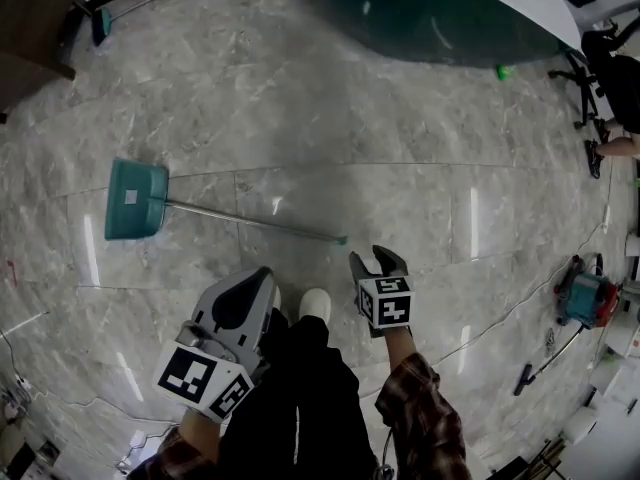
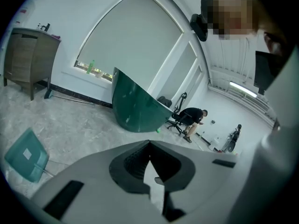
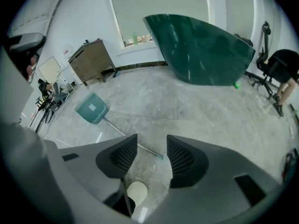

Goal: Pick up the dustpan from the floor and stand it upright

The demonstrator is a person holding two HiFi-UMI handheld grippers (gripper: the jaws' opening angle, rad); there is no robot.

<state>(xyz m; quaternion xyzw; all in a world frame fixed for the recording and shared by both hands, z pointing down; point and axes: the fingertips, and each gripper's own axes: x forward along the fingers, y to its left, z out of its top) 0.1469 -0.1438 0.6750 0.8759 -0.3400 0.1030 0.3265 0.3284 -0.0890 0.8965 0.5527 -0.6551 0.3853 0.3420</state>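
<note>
The teal dustpan [image 1: 135, 200] lies flat on the marble floor, and its thin metal handle [image 1: 255, 222] runs right to a teal tip near my right gripper. My right gripper [image 1: 377, 261] hangs just right of that tip, jaws open and empty. In the right gripper view the dustpan [image 3: 92, 108] lies at the upper left, and the handle's end [image 3: 156, 154] shows on the floor between the open jaws of the right gripper [image 3: 152, 154]. My left gripper [image 1: 258, 286] is lower left, over my legs, with its jaws shut and empty. The left gripper view shows the dustpan [image 2: 25, 155] at far left.
A large dark green curved panel [image 1: 440, 13] stands at the far side. A person sits on an office chair [image 1: 600, 63] at the right. A wooden cabinet [image 1: 30, 18] and a broom [image 1: 100, 20] are at the upper left, a red tool [image 1: 585, 298] at the right. My white shoe [image 1: 315, 304] is between the grippers.
</note>
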